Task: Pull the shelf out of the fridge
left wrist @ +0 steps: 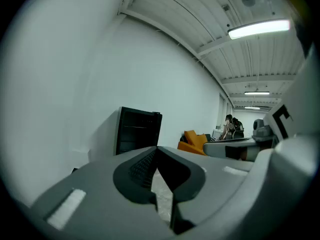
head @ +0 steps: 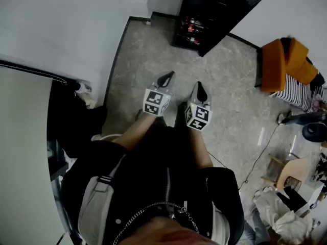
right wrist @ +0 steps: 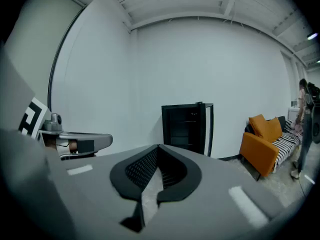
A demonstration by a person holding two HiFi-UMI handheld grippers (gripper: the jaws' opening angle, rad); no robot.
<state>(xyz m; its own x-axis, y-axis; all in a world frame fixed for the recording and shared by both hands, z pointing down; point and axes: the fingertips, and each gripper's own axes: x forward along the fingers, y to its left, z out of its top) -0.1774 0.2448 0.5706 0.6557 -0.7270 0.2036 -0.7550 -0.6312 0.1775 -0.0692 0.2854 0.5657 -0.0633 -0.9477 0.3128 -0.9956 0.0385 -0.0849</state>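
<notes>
Left gripper and right gripper: jaws closed on both, nothing held, side by side above the floor. Black fridge is well apart, against the wall, door open. The shelf looks to be inside, dim.

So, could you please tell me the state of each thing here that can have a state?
fridge: door open, standing by the far wall.
shelf: inside the fridge, not pulled out.
left hand-held gripper: jaws shut, nothing between them.
right hand-held gripper: jaws shut, nothing between them.
ceiling light: switched on.
</notes>
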